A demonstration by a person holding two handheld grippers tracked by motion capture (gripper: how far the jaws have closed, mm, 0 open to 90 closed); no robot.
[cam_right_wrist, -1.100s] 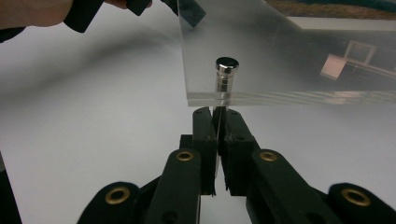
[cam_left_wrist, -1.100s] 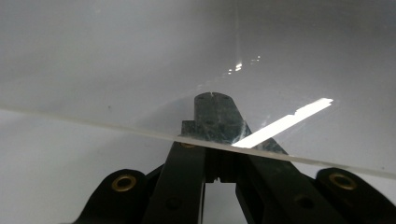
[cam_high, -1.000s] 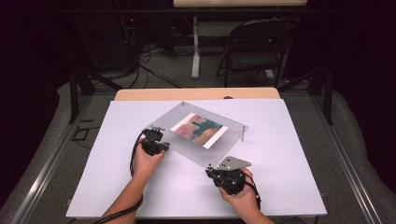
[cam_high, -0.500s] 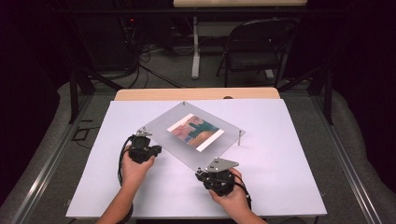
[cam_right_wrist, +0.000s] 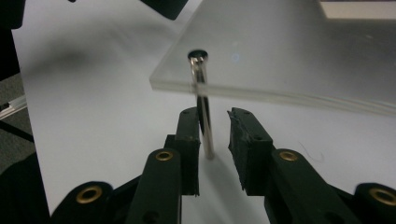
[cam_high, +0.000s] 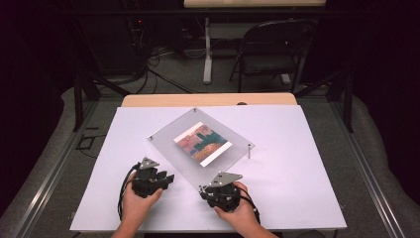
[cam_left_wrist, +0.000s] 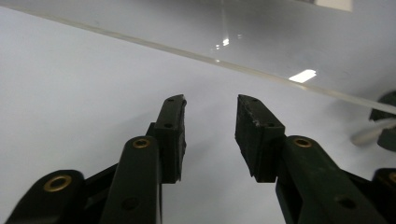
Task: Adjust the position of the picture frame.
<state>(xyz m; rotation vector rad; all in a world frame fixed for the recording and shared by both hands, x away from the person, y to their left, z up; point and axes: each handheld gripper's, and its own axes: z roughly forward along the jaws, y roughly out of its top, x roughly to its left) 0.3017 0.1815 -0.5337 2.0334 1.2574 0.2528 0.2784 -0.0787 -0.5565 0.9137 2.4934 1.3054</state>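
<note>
Standing partly apart with only bare white surface between them, the jaws of the left gripper have just been opening and hold nothing; in the left gripper view the near edge of the clear acrylic panel runs across from ten o'clock to four o'clock, apart from the tips. A hand grips this tool from six o'clock, its cable looping at nine o'clock of it.

The right gripper sits at the panel's nearest corner, held by the other hand. In the right gripper view its jaws have just been opening too — a narrow gap, with a shiny metal standoff post upright between them, close against the left-side pad and free of the right-side one; whether it still touches that pad I cannot tell. The post rises to a round head at the panel's corner, at twelve o'clock of the tips.

Seen from above, the acrylic panel lies turned like a diamond on the white table top, raised on thin posts, one at its three o'clock corner. A colourful picture sits at the panel's middle — between and beyond the two grippers, at twelve o'clock. A folding chair stands on the floor past the far edge.
</note>
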